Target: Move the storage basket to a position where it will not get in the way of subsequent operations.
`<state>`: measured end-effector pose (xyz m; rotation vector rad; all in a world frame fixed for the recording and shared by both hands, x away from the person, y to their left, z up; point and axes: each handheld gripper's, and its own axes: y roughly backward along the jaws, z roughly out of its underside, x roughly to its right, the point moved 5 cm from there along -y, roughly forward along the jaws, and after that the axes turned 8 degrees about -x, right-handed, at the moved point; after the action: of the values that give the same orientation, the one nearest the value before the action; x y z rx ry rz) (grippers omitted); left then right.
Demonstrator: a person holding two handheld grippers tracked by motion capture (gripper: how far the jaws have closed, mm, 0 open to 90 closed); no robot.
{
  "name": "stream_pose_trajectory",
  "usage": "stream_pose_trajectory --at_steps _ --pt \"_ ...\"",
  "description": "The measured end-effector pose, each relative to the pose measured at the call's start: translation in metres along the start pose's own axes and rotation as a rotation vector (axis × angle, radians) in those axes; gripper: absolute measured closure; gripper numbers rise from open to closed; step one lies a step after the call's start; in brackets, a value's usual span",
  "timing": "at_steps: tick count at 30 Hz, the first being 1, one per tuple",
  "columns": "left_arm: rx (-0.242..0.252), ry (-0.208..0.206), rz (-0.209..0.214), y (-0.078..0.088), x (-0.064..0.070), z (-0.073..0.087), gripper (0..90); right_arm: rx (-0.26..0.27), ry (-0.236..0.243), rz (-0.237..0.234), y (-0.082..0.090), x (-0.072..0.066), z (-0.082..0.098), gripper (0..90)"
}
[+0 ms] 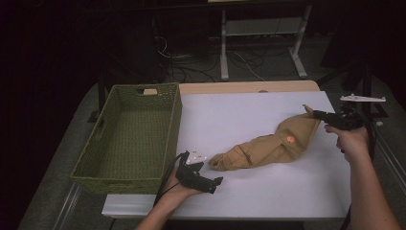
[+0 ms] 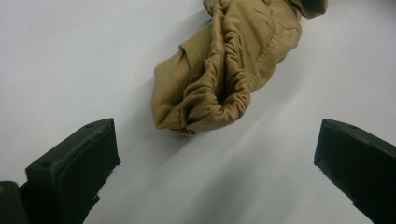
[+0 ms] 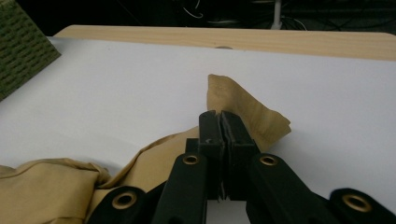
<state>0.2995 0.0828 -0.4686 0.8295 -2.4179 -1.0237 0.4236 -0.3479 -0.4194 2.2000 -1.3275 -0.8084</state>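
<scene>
- The right gripper is pinching a corner of the tan garment, its jaws clamped tight on the thin fabric and lifting that edge.
- The left gripper is resting with jaws spread wide and empty; the garment's gathered waistband is lying just ahead of them on the white table.
- Judged risk: the narrow pinch is likely slipping off if pulled hard, and the bunched cloth could be dragging short of the green woven basket beyond the left gripper.
</scene>
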Motion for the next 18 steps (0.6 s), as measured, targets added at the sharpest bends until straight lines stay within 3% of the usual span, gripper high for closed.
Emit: stream_pose_trajectory --at_steps 18 --pt "-0.001 -0.001 -0.005 0.000 0.000 0.000 0.0 -0.071 -0.039 0.046 -0.010 0.019 0.019 87.0"
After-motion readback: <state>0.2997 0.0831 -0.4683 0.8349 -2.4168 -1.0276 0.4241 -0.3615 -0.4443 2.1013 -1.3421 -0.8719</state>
